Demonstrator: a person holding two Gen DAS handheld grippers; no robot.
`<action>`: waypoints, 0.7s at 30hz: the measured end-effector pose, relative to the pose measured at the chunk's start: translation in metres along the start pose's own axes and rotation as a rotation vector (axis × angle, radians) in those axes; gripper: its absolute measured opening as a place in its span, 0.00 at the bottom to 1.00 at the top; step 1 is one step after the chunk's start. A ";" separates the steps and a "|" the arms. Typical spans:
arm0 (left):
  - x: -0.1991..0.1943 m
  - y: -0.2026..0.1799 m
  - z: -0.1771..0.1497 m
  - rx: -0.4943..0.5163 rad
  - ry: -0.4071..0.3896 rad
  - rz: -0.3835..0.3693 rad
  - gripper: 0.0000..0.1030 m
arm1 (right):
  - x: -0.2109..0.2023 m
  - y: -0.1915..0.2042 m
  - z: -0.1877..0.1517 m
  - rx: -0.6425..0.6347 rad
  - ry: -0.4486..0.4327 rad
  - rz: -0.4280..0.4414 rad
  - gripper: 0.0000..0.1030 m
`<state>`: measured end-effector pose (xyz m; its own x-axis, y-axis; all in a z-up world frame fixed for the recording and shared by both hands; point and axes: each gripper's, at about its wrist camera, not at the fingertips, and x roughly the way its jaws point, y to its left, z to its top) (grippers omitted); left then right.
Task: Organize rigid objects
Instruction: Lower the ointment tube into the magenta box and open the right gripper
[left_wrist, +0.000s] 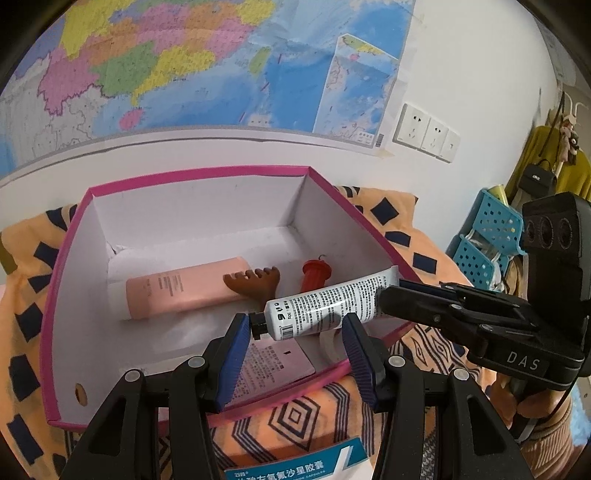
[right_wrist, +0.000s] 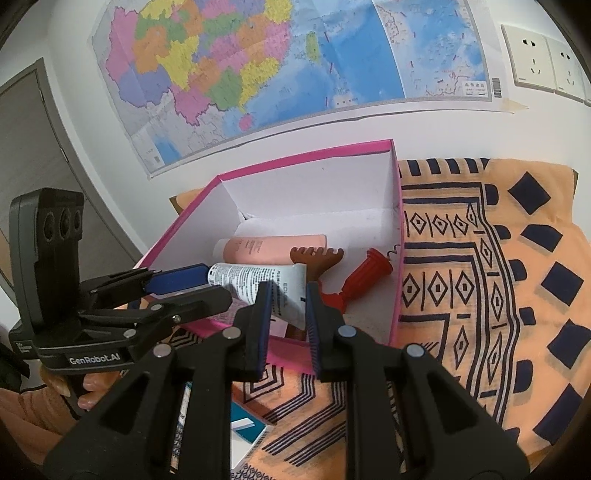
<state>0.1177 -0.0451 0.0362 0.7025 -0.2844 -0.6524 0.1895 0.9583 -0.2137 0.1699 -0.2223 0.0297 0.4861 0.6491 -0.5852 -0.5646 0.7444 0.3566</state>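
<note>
Item: white tube (left_wrist: 325, 308), held over pink box (left_wrist: 66, 258). Right gripper (right_wrist: 286, 314) jaws narrow, clamped on crimped tail; left gripper (left_wrist: 293, 345) jaws part-open around cap end, grip unclear. Advice: lower level beside pink bottle (left_wrist: 184, 288), release low.

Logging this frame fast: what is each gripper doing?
Left gripper: jaws open around the white tube.
Right gripper: shut on the tube's flat end.

My left gripper (right_wrist: 192, 286) and right gripper (left_wrist: 397, 295) are black plastic linkages with silver rivets and ribbed blue pads (left_wrist: 231, 363); one body reads "DAS", the other "GenRobot.AI", each topped by a three-lens block; my sleeve (right_wrist: 22, 413) is orange knit
</note>
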 end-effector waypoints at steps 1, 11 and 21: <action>0.001 0.000 0.000 0.000 0.001 0.000 0.51 | 0.001 0.000 0.000 -0.001 0.002 -0.002 0.21; 0.012 0.005 0.002 -0.018 0.023 -0.009 0.51 | 0.005 -0.001 0.002 -0.002 0.017 -0.027 0.21; 0.018 0.007 0.002 -0.028 0.042 -0.018 0.51 | 0.008 -0.003 0.003 0.016 0.029 -0.050 0.21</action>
<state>0.1334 -0.0435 0.0246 0.6694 -0.3031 -0.6783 0.1825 0.9521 -0.2453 0.1775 -0.2186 0.0258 0.4936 0.6064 -0.6234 -0.5292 0.7783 0.3379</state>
